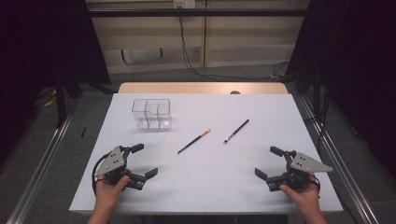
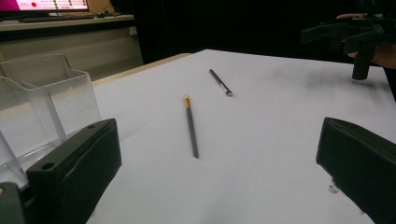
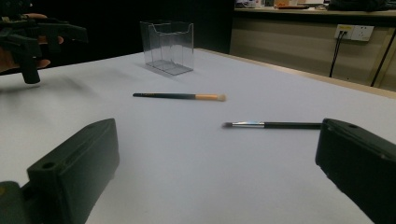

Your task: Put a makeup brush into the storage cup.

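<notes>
Nearest to the person, two grippers are held low over the white table [image 1: 205, 186]. The left gripper [image 1: 141, 161] is seen with its jaws spread wide and nothing between them. The right gripper [image 1: 271, 162] is spread wide too, and nothing is held in it.

A little farther out, two thin brushes are laid flat on the table, well apart from both grippers. The brush with the orange end [image 1: 194, 141] is found in front of the left gripper. The brush with the silver band [image 1: 236, 130] is found just beside it, nearer to the right gripper. Both are likely very light and stiff, and being thin and round they could be rolled away or slipped from the jaws. The soft tips could be bent, so each brush is best pinched across the middle of its dark handle.

Farther back on the left, a clear box [image 1: 152, 114] with parts inside is stood upright. It looks like hard, thin plastic that could be tipped with a bump.

The table top is smooth and plain. Beyond it, a wooden edge [image 1: 203, 87], a grey floor with cables and dark curtains at the sides are seen.
</notes>
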Available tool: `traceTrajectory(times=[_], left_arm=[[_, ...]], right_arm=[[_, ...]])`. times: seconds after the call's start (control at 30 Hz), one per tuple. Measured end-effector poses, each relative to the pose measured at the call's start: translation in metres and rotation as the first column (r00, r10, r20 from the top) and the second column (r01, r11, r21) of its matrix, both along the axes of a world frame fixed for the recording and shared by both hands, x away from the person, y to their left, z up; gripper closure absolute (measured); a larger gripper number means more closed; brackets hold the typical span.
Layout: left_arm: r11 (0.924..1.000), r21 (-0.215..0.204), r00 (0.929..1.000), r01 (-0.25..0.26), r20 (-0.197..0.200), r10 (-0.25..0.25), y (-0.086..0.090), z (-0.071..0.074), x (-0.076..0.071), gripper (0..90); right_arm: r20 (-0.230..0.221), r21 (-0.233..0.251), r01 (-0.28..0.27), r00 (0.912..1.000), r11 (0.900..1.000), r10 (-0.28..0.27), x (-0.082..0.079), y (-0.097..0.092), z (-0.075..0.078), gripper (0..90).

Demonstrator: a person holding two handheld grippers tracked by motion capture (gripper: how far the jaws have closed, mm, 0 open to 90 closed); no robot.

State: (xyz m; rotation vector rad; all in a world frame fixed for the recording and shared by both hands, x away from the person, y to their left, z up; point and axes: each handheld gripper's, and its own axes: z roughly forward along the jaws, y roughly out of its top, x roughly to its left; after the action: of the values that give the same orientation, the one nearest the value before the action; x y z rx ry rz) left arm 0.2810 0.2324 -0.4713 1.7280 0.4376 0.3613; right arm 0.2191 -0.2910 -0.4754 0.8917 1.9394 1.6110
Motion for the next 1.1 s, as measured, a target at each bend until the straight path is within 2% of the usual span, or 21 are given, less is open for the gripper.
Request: traceTrajectory(times=[0.2,0.27,0.4,0.5,0.63,0.87,0.97,1.1], left_arm=[[1.0,0.006,0.9999,0.002,-0.013,-0.002,-0.002,-0.001,0.0,0.0],[0.9999,0.015,1.0,-0.001,-0.005,0.001,-0.002,0.0,0.001,0.0],[1.0,0.004,0.9999,-0.005,-0.014,0.005,-0.004,0.0,0.001,0.0],[0.9997,0.022,0.9998,-0.006,-0.02,0.007,-0.007,0.002,0.003,0.0],[0.9998,0.022,0.9998,0.001,-0.022,0.0,-0.014,0.005,0.006,0.0],[0.9981,0.059,0.9996,0.016,-0.023,-0.015,-0.03,0.008,0.013,0.0],[0.9992,0.036,0.9995,0.018,-0.026,-0.017,-0.035,0.008,0.019,0.0],[0.9991,0.041,0.9996,0.013,-0.026,-0.012,-0.041,0.009,0.026,0.0]], right_arm=[[0.006,-0.008,-0.001,1.0,1.0,0.001,-0.001,0.0,0.001,0.0],[0.009,-0.003,0.0,1.0,1.0,0.0,-0.001,0.0,0.001,0.0],[0.003,-0.001,0.002,1.0,1.0,-0.002,-0.001,-0.001,0.001,0.0],[0.007,-0.002,0.003,1.0,1.0,-0.003,-0.001,-0.001,0.001,0.0],[0.007,-0.004,0.005,1.0,1.0,-0.005,-0.001,-0.002,0.001,0.0],[0.005,-0.002,0.012,0.9999,0.9999,-0.012,-0.002,-0.003,0.001,0.0],[0.007,-0.001,0.013,0.9999,0.9999,-0.013,-0.002,-0.003,0.001,0.0],[0.006,0.004,0.015,0.9999,0.9999,-0.015,-0.002,-0.003,0.001,0.0]])
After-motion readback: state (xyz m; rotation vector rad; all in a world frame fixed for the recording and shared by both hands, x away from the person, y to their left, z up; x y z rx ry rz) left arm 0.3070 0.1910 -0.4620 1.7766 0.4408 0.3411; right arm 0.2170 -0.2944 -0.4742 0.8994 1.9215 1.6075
